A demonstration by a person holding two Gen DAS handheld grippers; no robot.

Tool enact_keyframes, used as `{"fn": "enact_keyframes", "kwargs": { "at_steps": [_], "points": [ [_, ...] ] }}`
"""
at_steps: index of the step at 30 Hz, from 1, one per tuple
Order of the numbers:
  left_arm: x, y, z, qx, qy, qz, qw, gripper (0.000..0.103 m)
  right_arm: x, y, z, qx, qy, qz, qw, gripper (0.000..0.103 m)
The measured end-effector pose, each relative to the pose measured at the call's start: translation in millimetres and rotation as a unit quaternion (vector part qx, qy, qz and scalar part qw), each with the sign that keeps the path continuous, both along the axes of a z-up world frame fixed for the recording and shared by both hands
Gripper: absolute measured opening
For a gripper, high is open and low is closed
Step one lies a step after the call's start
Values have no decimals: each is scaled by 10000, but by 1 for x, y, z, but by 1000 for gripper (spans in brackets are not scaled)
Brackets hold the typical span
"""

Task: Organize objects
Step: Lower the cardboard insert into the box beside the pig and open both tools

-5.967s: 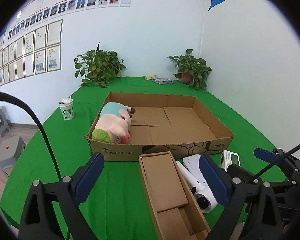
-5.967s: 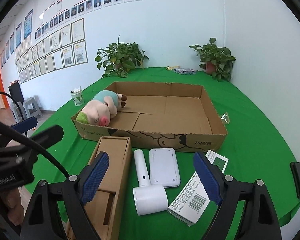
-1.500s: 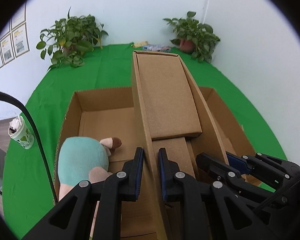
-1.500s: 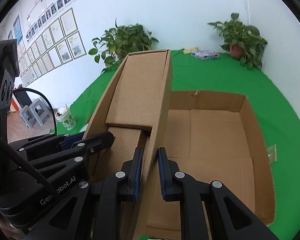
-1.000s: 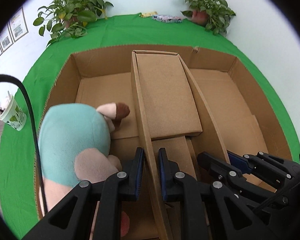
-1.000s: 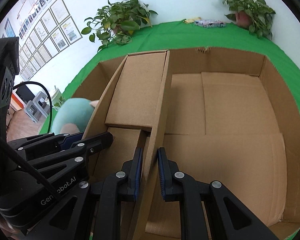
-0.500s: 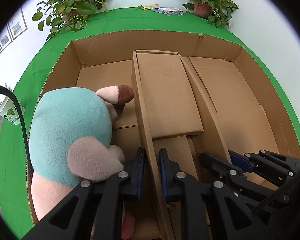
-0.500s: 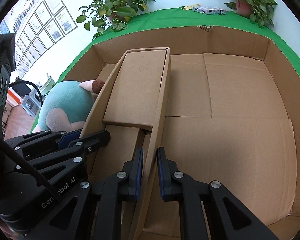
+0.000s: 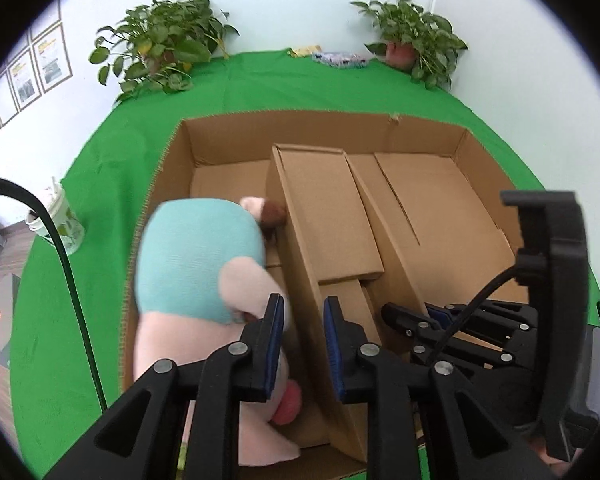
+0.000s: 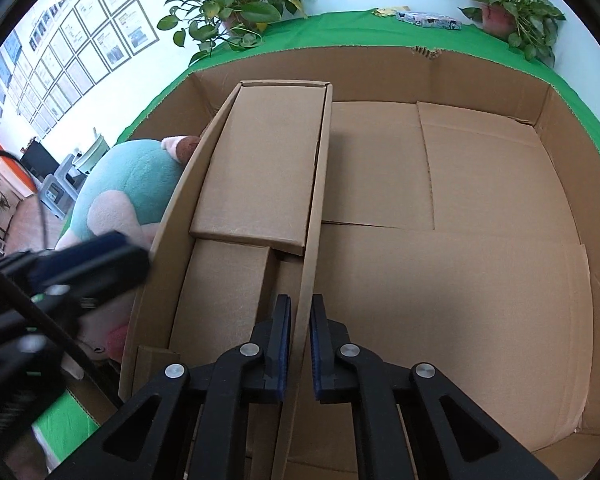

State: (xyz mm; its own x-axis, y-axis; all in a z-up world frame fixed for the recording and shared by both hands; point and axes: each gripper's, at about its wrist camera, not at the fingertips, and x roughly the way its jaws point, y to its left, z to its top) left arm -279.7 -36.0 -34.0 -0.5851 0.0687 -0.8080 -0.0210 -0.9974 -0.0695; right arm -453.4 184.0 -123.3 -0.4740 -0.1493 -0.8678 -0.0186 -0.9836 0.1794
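Inside the big carton (image 10: pixel 500 80), the narrow box (image 10: pixel 268 168) now rests beside the plush pig (image 9: pixel 196 256) — left gripper (image 9: pixel 302 344) has spread its jaws off the wall, while right gripper (image 10: pixel 300 336) still pinches the other wall.

Bright, even indoor light in both views, whites of the wall (image 9: pixel 300 8) near washed out. Fisheye bends the tray (image 10: pixel 560 92) rim and blackens the corners. Soft shadow pools on the tray floor beside the right gripper (image 10: pixel 300 324). In the right view the left gripper (image 10: pixel 84 256) is smeared with motion blur; the plush (image 9: pixel 196 256) looks soft too.
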Motion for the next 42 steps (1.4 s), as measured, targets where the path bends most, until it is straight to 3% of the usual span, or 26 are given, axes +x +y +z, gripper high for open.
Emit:
{"fn": "enact_keyframes", "kwargs": {
  "at_steps": [6,13,21,28,34,42],
  "points": [
    [17,-26,16,2,270,313,9991,21,-3,-20,4,500,-160,-113,9986,7],
    [29,-44,15,74,256,457,9986,21,-10,-42,-1,846,-525,-74,9950,13],
    [43,-39,15,119,365,367,9986,21,1,-37,7,714,-297,-40,9970,14],
    [49,-38,15,113,372,318,9987,21,9,-45,17,1126,-108,244,9933,14],
    [52,-37,16,102,407,290,9987,21,9,-49,10,1668,135,755,9830,11],
    [53,-34,16,84,417,237,9988,21,14,-42,10,1515,161,804,9851,15]
  ]
}}
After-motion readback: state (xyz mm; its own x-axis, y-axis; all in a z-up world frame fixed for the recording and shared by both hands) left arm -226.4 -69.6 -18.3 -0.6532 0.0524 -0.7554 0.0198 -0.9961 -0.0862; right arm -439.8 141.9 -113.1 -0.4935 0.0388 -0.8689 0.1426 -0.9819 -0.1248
